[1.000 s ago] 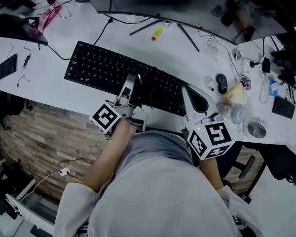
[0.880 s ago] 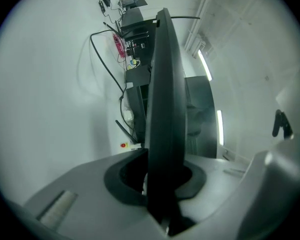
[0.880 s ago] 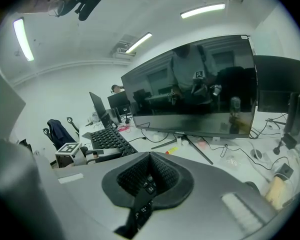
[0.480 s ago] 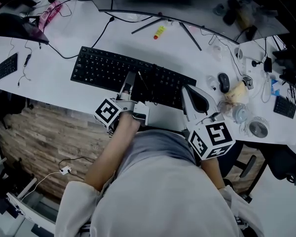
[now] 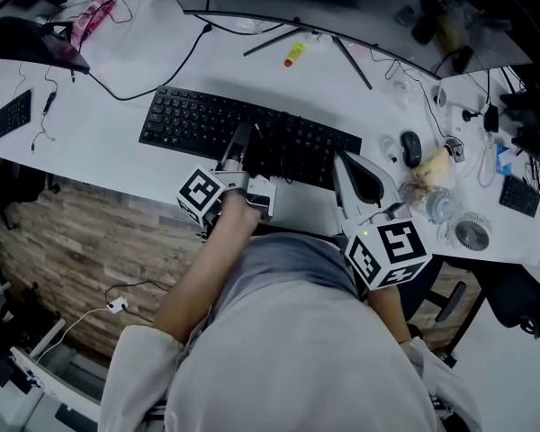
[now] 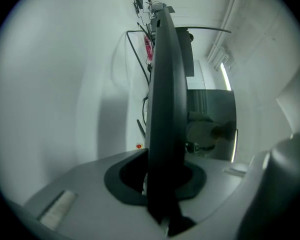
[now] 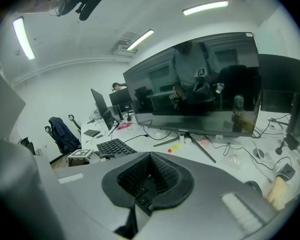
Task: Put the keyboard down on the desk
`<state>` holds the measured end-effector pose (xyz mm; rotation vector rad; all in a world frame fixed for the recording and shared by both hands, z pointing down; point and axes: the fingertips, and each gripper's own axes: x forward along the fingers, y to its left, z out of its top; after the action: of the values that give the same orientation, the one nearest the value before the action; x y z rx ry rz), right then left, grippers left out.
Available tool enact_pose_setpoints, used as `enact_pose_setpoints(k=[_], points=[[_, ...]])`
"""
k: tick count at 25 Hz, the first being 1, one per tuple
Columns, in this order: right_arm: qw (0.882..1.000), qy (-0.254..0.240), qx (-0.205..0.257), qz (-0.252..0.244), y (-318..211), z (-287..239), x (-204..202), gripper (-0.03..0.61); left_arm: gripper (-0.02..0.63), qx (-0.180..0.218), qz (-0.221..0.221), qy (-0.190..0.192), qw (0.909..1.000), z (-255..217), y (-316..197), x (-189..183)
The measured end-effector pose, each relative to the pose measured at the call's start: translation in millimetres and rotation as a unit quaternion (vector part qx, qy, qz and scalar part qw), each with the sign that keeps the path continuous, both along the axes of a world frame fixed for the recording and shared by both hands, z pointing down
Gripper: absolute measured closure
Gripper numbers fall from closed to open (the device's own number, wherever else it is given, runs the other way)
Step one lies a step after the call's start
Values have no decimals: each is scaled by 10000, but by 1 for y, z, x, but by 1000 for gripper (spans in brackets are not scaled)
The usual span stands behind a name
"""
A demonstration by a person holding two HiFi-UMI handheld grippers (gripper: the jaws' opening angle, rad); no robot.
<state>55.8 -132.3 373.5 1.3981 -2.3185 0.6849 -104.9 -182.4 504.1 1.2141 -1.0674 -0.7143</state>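
White desk (image 5: pixel 108 66), wood-look floor (image 5: pixel 72 241), black keyboard (image 5: pixel 184 120), left gripper (image 5: pixel 244 137) and right gripper (image 5: pixel 344 162) fingers (image 5: pixel 237 148) clamped on its near edge.

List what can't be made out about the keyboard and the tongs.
- Whether the keyboard touches the desk: head view looks down from above.
- Key lettering: too small in every view.
- Keyboard's right end: head view, under the right tongs.
- Underside grip of the left tongs: head view, keyboard covers it.
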Motion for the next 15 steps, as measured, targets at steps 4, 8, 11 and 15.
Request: enact_pose_setpoints(k=[4,8,11,15], points=[[10000,9,-14,-20,-1,0,-3,583,614,-123,-164,96,9997,5,-4,-1],[10000,14,-36,-25,-1,1,-4,583,614,-285,-247,-34,9993,11,-7,-3],[10000,16,-50,-40,-1,2,-4,583,614,-359,-316,-74,9988,15,-8,-5],[10000,18,-72,-61,-2,3,-5,583,614,-460,-373,-11,9982,20,-10,-3]])
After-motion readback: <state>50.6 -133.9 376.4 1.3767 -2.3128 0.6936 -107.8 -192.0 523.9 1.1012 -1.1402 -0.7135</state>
